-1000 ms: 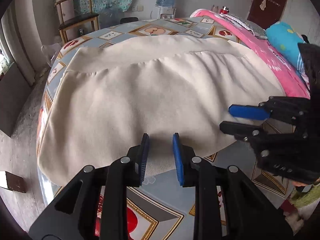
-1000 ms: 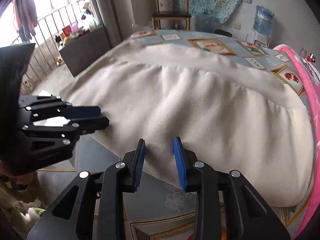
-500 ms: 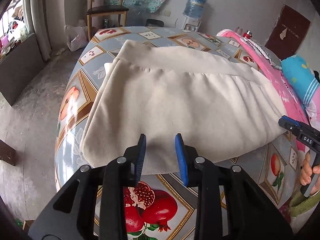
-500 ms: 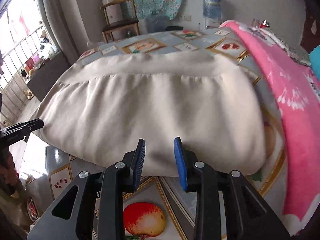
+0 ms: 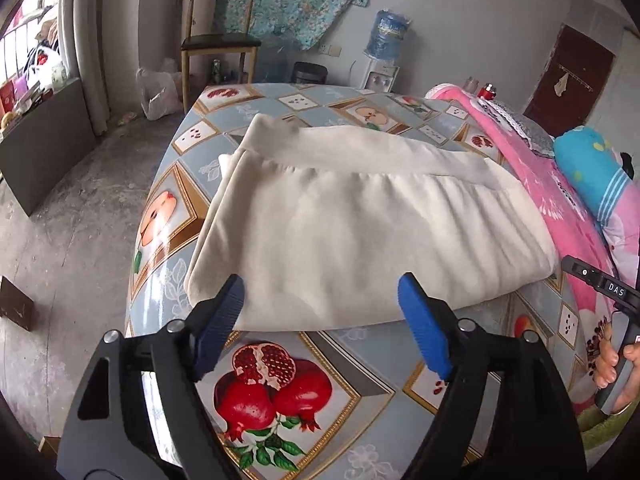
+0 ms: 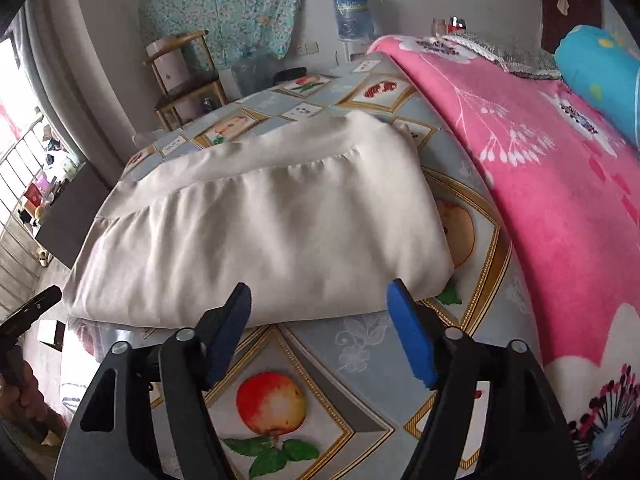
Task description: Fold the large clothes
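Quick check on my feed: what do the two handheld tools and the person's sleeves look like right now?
Both the left tool and the right tool have black angular arms with silver screws and blue ribbed pads. From the left view, the other tool's black body carries white "DAS" lettering, above a green knitted sleeve. No cables show.

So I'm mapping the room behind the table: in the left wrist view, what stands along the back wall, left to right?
wooden chair → black bin → water dispenser with its blue bottle → dark brown door.
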`<state>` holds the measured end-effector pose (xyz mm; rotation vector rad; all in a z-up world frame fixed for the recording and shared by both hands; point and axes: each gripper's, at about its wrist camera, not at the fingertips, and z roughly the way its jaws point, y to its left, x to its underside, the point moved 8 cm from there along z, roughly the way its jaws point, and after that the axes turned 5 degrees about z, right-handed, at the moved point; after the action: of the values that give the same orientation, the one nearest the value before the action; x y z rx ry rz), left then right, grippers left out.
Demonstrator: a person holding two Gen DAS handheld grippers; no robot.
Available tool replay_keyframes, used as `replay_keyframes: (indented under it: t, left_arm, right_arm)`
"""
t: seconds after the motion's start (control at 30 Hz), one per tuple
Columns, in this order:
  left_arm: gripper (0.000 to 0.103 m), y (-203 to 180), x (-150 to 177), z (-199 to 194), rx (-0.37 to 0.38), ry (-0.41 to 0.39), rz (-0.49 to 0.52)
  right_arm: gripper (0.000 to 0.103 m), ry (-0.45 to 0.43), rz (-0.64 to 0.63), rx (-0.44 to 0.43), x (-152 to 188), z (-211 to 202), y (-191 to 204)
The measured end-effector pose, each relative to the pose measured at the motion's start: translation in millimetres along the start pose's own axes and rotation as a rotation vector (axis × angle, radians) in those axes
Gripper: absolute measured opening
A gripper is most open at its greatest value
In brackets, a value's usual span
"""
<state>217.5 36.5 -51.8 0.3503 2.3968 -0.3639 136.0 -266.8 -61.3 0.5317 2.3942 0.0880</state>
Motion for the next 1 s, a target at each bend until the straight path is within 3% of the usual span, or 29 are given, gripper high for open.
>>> replay_keyframes:
  t: [0.07,0.2,0.37,0.6,0.8,1.0]
  left_arm:
    - [0.082,-16,-1,-14,0.011,-0.015,0.022]
    - [0.085,-41,-3,-36,-0.025,-0.041,0.044]
    - [0.095,-63,-12,-63,-0.115,-0.112,0.086]
    - [0.095,-76,-26,-86,-0.249,-0.173,0.113]
    - [0.095,-81,-27,-78,-0.269,-0.124,0.081]
    - [0.095,-72,-15,-49,-0.304,0.002,0.038]
  right_arm:
    - [0.081,-0.009,-0.030,-0.004,6,-11,13]
    - [0.082,-0.001,-0.078,0.003,20,-25,34]
    - [0.087,-0.034,-0.088,-0.010,25,-49,48]
    - [0.094,-0.129,-0.099,0.038,18,-76,52]
    - [0.096,-0.146,-0.080,0.066,15,-79,47]
    - [0.096,-0.104,-0.049,0.097,18,-72,39]
